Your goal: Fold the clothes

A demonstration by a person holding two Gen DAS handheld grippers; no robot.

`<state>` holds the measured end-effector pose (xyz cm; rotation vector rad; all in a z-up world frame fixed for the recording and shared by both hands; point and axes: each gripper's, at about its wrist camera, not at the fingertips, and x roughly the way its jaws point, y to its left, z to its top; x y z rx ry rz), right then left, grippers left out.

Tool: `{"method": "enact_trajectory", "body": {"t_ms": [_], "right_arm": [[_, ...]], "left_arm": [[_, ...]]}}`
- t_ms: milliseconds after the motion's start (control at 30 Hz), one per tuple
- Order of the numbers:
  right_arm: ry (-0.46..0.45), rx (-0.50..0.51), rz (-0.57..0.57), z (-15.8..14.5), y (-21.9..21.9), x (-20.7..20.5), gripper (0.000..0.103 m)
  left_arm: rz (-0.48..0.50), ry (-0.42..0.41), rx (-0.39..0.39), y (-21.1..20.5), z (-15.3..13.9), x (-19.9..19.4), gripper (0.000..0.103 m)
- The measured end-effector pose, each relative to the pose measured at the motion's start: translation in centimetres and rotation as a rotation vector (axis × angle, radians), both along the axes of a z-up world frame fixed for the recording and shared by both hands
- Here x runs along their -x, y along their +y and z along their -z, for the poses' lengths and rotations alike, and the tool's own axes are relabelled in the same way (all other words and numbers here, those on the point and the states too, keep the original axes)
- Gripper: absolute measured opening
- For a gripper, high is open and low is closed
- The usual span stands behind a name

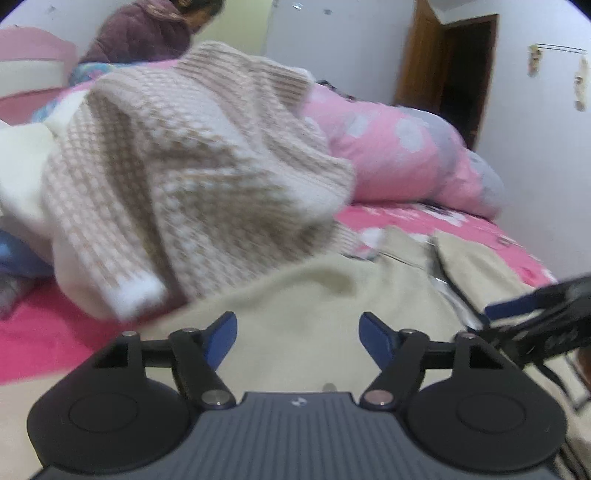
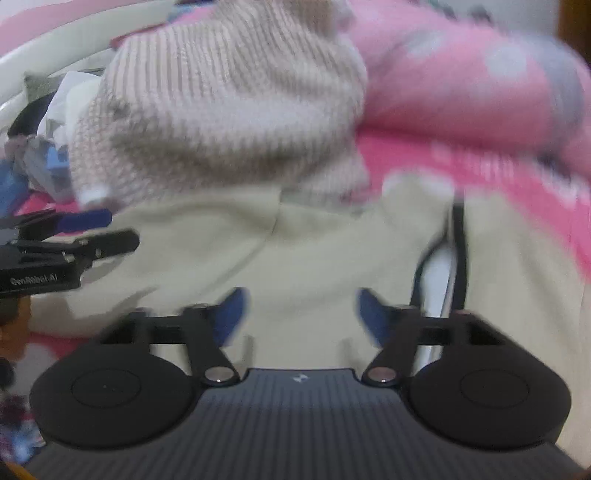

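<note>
A beige and white knitted sweater (image 1: 177,177) lies heaped on the pink bed, its white cuff (image 1: 136,295) hanging toward me. It also fills the upper middle of the right wrist view as the same sweater (image 2: 229,110). In front of it spreads a cream garment (image 1: 314,288) with a zip; the cream garment (image 2: 332,258) lies under both grippers. My left gripper (image 1: 297,338) is open, blue pads wide apart, nothing between them. My right gripper (image 2: 301,314) is open too, over the cream cloth. Each gripper shows at the edge of the other's view.
A rolled pink quilt (image 1: 406,155) with pale flowers lies behind the clothes. A person in a purple jacket (image 1: 140,33) sits at the back left. A pile of other clothes (image 2: 48,147) is at the left. An open brown door (image 1: 454,66) stands at the back right.
</note>
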<state>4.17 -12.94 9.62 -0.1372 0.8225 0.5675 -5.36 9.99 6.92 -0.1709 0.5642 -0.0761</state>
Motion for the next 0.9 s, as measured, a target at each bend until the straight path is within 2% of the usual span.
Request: {"method": "enact_trajectory", "body": {"t_ms": [33, 100, 167, 267, 367, 400, 533, 700, 800, 900], "right_arm": [[0.036, -0.018, 0.024, 0.5, -0.4, 0.8, 0.086], [0.066, -0.030, 0.078, 1.6, -0.9, 2.5, 0.096], [0.050, -0.008, 0.163, 2.1, -1.4, 4.4, 0.102], [0.011, 0.018, 0.262, 2.2, -2.5, 6.9, 0.102], [0.008, -0.041, 0.325, 1.9, -5.0, 8.3, 0.102], [0.004, -0.059, 0.345, 1.7, -6.0, 8.7, 0.102], [-0.036, -0.103, 0.406, 1.3, -10.5, 10.2, 0.102], [-0.171, -0.136, 0.507, 0.3, -18.8, 12.2, 0.102], [-0.254, -0.193, 0.626, -0.5, -26.0, 13.3, 0.102], [-0.266, -0.271, 0.775, -0.2, -34.6, 14.4, 0.102]], "left_arm": [[0.018, 0.010, 0.005, -0.5, 0.0, 0.5, 0.080], [0.037, 0.035, 0.012, -1.3, 0.2, 1.9, 0.086], [0.036, 0.056, 0.013, -2.0, 0.4, 2.9, 0.086], [0.028, 0.078, 0.021, -3.4, 0.2, 3.7, 0.087], [0.052, 0.065, 0.011, -4.8, -1.0, 4.2, 0.096], [0.058, 0.055, 0.000, -5.5, -1.4, 4.3, 0.102], [0.095, -0.007, -0.054, -9.2, -2.5, 4.0, 0.103], [0.198, -0.024, -0.040, -14.4, -2.4, 3.1, 0.103], [0.284, -0.025, -0.063, -18.5, -1.8, 2.4, 0.103], [0.377, -0.033, -0.104, -22.1, -0.9, 2.3, 0.103]]}}
